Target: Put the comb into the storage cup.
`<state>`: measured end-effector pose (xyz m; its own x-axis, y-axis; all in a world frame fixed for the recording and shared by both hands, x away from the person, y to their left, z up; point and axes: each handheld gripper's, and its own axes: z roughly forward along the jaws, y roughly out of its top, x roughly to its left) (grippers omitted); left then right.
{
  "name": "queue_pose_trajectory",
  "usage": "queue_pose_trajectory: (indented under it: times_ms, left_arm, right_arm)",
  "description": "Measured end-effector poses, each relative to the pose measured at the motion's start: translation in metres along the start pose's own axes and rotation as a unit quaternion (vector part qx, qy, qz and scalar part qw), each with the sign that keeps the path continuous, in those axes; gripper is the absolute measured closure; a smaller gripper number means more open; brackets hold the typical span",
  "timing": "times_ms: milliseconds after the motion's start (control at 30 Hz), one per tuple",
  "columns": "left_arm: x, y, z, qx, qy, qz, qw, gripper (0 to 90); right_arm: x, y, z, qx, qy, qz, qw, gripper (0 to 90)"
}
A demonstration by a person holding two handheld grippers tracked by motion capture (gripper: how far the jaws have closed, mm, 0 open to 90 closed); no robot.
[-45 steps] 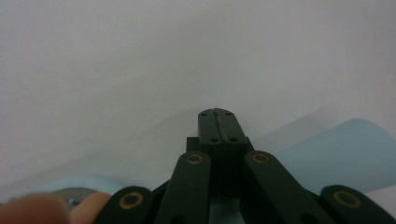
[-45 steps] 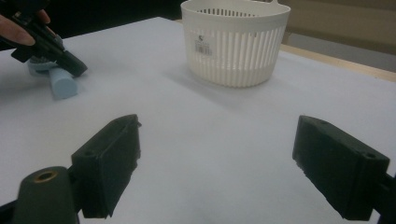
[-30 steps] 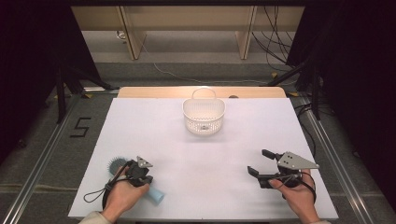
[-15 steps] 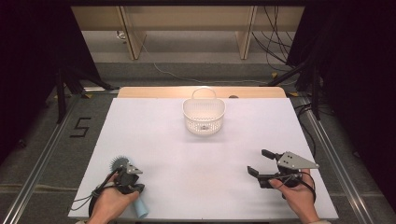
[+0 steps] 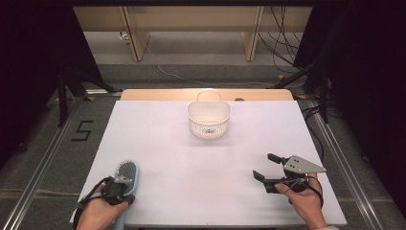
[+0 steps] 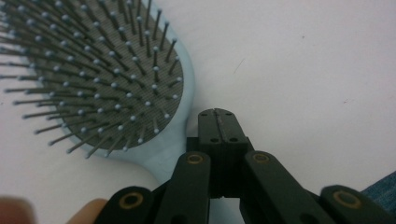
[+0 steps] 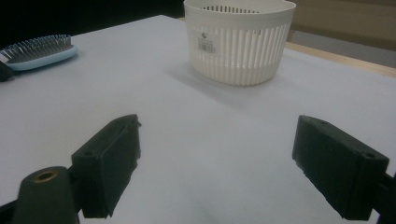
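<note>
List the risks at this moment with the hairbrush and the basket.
The left tongs are shut beside the hairbrush, not around it, so a lift now would likely leave it on the table. The hairbrush lies near the table's front edge; a nudge could push it off. The white basket looks light and may tip.

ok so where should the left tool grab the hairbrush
Likely the handle. The hairbrush lies flat, bristles up, its wide oval head pointing away and its narrower handle toward the person, beneath the shut left tool. Come from above, jaws across the handle; the head looks too broad.
</note>
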<state>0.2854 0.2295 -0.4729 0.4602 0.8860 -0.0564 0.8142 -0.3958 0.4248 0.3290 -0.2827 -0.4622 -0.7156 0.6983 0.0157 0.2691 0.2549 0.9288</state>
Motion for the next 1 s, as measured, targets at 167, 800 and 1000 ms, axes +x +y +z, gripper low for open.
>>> queue_pose_trajectory:
  times_ms: [167, 800, 1000]
  left_arm:
    - [0.005, -0.004, -0.003, 0.008, 0.006, -0.003, 0.9999, 90.0]
    - [0.025, -0.012, -0.013, 0.041, 0.004, -0.019, 0.999, 90.0]
    - [0.029, -0.014, -0.015, 0.047, 0.001, -0.015, 0.9988, 90.0]
  right_arm:
    - [0.0, 0.0, 0.0, 0.001, 0.001, 0.0, 1.0, 15.8]
    - [0.0, 0.0, 0.001, 0.002, 0.003, 0.001, 1.0, 15.8]
    - [0.0, 0.0, 0.002, 0.003, 0.005, 0.0, 1.0, 15.8]
